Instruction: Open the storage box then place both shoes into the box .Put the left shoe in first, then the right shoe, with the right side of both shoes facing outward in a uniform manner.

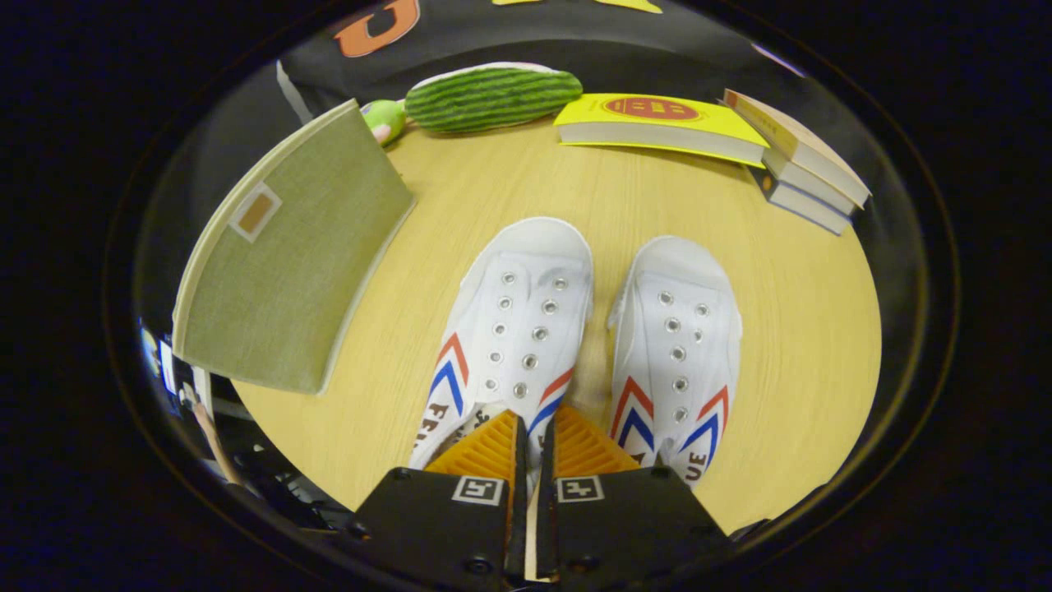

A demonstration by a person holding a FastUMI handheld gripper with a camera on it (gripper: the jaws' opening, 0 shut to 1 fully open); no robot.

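Two white canvas shoes with red and blue chevrons stand side by side on the wooden table, toes pointing away from me. The left shoe lies just ahead of my fingers, and the right shoe is beside it to the right. My gripper is at the heel end of the left shoe, its fingers nearly together with a thin strip of the shoe's white inner side wall pinched between them. The green fabric storage box with a tan label pocket sits to the left of the shoes; I cannot tell whether it is open.
Beyond the shoes lie a green striped plush toy, a yellow book and a stack of books at the far right. The table is round, and its edge curves close behind the shoes' heels.
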